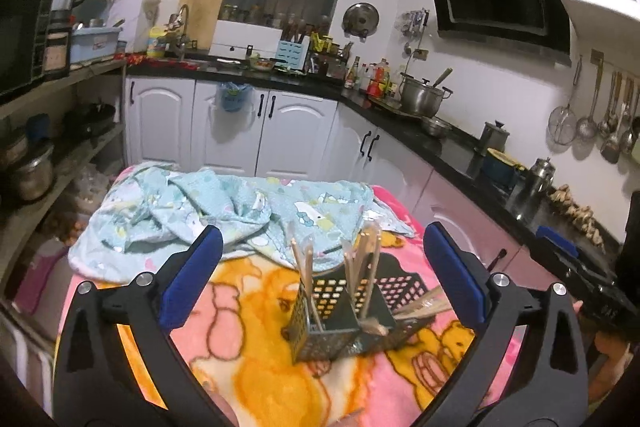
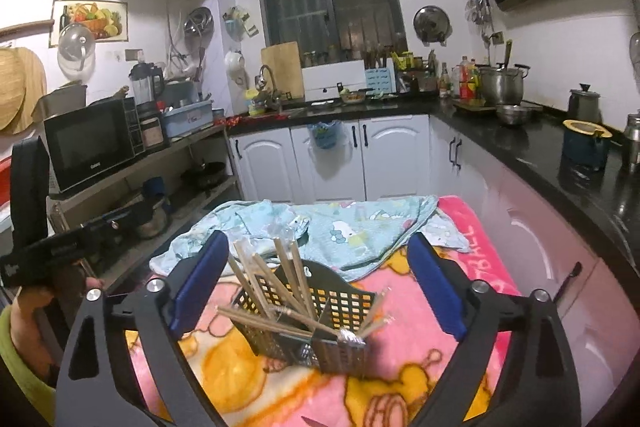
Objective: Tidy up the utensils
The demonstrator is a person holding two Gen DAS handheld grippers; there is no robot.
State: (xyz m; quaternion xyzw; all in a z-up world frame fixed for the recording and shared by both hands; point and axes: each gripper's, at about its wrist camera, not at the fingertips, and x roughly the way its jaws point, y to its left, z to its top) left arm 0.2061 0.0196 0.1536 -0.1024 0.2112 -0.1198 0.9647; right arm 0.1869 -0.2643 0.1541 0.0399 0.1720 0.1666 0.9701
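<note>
A dark perforated utensil holder [image 1: 340, 323] stands on a pink and orange cartoon blanket [image 1: 248, 359]. Several wooden chopsticks [image 1: 304, 267] stick up out of it, and some lean out over its right side. My left gripper [image 1: 320, 267] is open and empty, hovering just short of the holder, which shows between its blue pads. In the right wrist view the same holder [image 2: 312, 323] with its chopsticks [image 2: 276, 283] sits between the pads of my right gripper [image 2: 320, 275], which is open and empty. The other gripper [image 2: 60, 247] shows at far left.
A crumpled light blue cloth [image 1: 224, 211] lies on the far part of the blanket. White cabinets [image 1: 280, 131] and a black counter [image 1: 460, 147] with pots run behind and to the right. Shelves [image 2: 132, 163] with a microwave stand on the left.
</note>
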